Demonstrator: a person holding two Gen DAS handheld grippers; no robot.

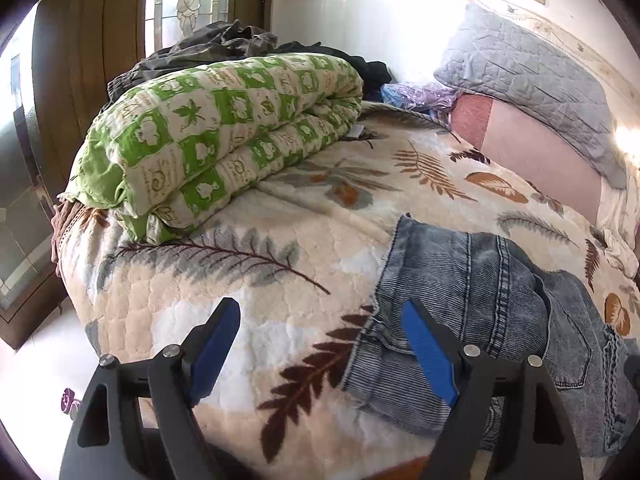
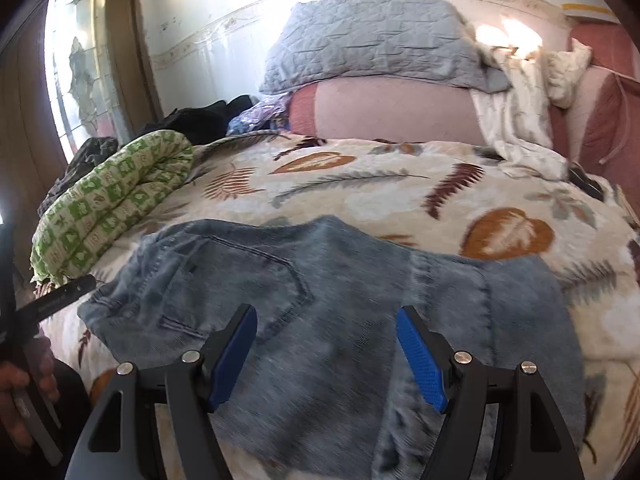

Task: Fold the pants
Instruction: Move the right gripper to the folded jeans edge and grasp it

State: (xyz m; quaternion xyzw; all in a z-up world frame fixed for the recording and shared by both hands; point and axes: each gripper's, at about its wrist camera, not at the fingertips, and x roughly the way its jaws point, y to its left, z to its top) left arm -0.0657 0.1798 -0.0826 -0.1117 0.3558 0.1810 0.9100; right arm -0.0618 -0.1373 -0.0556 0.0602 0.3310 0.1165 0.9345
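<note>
Faded blue denim pants (image 1: 492, 304) lie on the leaf-print blanket (image 1: 280, 280) of a bed, at the lower right of the left wrist view. My left gripper (image 1: 320, 320) hovers open over the pants' left edge, one blue pad over bare blanket, the other over denim. In the right wrist view the pants (image 2: 320, 288) spread across the near half of the bed, a back pocket showing at left. My right gripper (image 2: 326, 326) stands open just above the denim, nothing between its pads. The left gripper's black finger and a hand (image 2: 24, 392) show at that view's left edge.
A rolled green-and-cream quilt (image 1: 224, 136) lies at the left side of the bed with dark clothes (image 1: 208, 48) behind it. A grey quilted pillow (image 2: 376, 44) rests on a pink bolster (image 2: 392, 112) by the wall. A wooden door stands left.
</note>
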